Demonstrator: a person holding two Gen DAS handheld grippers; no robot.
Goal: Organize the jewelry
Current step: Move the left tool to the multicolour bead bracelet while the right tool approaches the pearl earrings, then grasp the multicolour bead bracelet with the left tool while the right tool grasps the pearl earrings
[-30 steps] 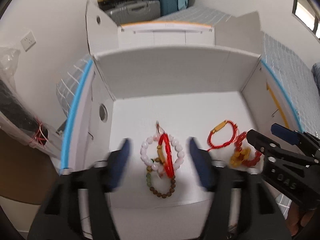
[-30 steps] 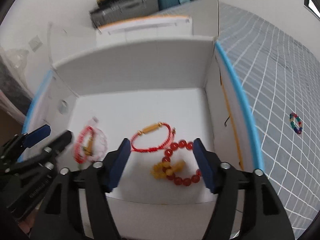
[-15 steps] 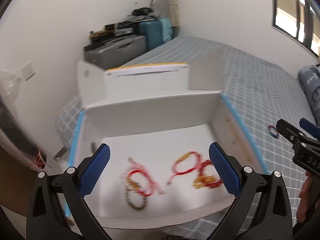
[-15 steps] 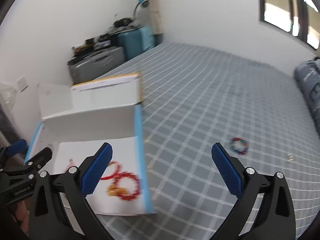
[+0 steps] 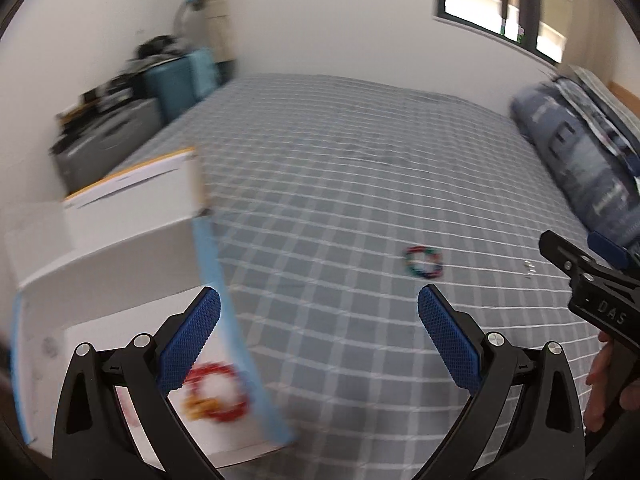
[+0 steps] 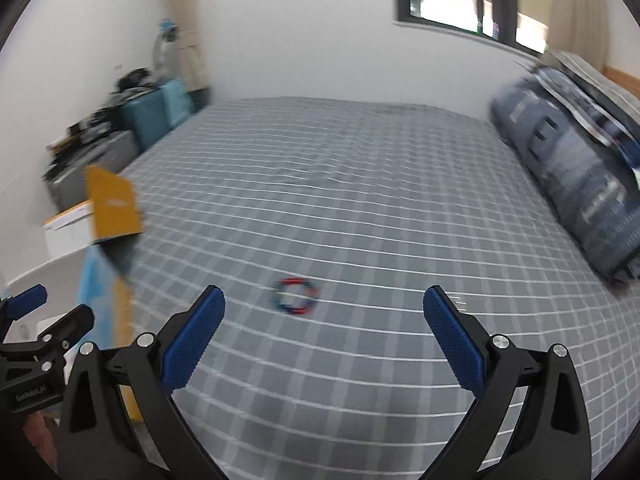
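A multicoloured bead bracelet (image 5: pixel 423 261) lies alone on the grey checked bed cover; it also shows in the right wrist view (image 6: pixel 295 296), just ahead of the fingers. A white cardboard box (image 5: pixel 104 256) with blue edge tape stands at the left and holds a red bead bracelet (image 5: pixel 216 392) beside some yellow beads. My left gripper (image 5: pixel 319 344) is open and empty, over the box's right edge. My right gripper (image 6: pixel 324 340) is open and empty, above the bed cover short of the multicoloured bracelet. Its side shows in the left wrist view (image 5: pixel 592 276).
A folded dark blue quilt (image 6: pixel 576 176) lies along the right side of the bed. Suitcases (image 6: pixel 156 120) and boxes stand against the far left wall. The box's yellow flap (image 6: pixel 112 204) sticks up at the left. A tiny pale item (image 5: pixel 530 269) lies right of the bracelet.
Both grippers have swung right, away from the box and over the bed cover. The multicoloured bracelet now sits ahead of the right gripper. Both jaws stay wide open.
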